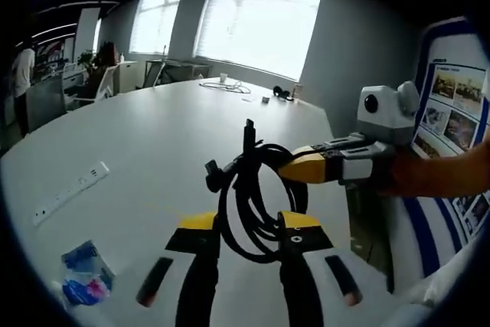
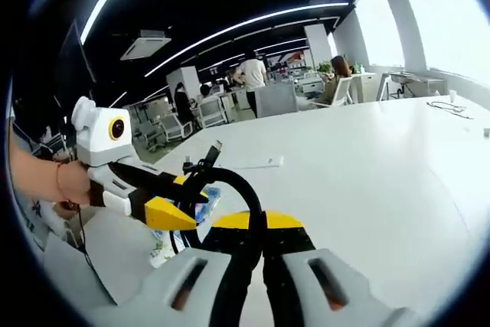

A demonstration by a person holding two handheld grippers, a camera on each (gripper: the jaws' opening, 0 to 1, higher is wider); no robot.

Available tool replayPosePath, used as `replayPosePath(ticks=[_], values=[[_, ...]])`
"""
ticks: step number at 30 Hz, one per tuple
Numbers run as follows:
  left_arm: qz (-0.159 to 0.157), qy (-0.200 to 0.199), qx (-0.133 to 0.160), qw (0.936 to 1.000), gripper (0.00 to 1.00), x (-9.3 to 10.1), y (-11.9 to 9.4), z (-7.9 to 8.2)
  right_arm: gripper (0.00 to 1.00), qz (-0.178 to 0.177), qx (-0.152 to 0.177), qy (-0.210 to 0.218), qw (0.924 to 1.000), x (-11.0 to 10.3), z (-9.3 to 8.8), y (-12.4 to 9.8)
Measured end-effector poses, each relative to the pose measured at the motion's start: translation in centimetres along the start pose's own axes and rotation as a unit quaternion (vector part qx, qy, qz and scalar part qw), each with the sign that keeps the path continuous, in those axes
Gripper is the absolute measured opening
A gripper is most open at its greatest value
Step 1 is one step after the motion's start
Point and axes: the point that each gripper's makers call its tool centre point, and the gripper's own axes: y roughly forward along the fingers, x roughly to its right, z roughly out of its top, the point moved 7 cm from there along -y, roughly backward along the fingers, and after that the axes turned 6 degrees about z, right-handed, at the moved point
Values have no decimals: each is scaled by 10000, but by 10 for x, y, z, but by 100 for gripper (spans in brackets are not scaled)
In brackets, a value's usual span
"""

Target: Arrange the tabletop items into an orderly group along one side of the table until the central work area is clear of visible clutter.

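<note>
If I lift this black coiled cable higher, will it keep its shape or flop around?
The black coiled cable will probably sag: its loops already hang loose and uneven between the left gripper and right gripper. The plug end sticks up free, so it may swing. It looks light enough to lift.

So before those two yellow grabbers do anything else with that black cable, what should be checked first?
1. Right gripper has the black cable firmly: ok, its jaws are closed on the loop.
2. Left gripper has a grip: not ok, the coil hangs between its jaws, which look open.
3. Cable is lifted off the table: ok in the left gripper view.
4. Loose plug ends are tucked in: not ok, they stick out of the coil.
5. Power strip and blue packet are moved to the side: cannot tell, both lie on the table.
</note>
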Motion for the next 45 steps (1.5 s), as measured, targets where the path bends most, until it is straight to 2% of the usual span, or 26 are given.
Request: replayPosePath(ticks=[9, 11, 14, 16, 24, 29, 34, 38, 45], values=[[108, -13, -247, 9996, 26, 4, 22, -12, 0, -131, -325, 172, 9992, 17, -15, 1], [120, -71, -274, 9995, 25, 4, 27, -14, 1, -179, -483, 286, 9983, 22, -20, 2], [134, -130, -320, 9993, 24, 4, 34, -17, 1, -196, -542, 303, 9979, 26, -23, 4], [140, -160, -381, 9990, 23, 4, 40, -20, 1, -227, -726, 465, 9960, 31, -28, 4], [232, -371, -604, 9972, 19, -1, 58, -27, 1, -273, -1074, 515, 9925, 46, -42, 12], [262, -589, -856, 9942, 18, -3, 72, -35, 1, -300, -1240, 643, 9897, 55, -49, 17], [336, -629, -1046, 9919, 18, -5, 82, -41, 1, -314, -1503, 728, 9855, 63, -60, 23], [436, -723, -1316, 9877, 19, -7, 94, -49, 2, -331, -1664, 790, 9823, 72, -69, 27], [483, -880, -1426, 9847, 18, -13, 104, -53, 2, -345, -1772, 937, 9791, 82, -76, 33]])
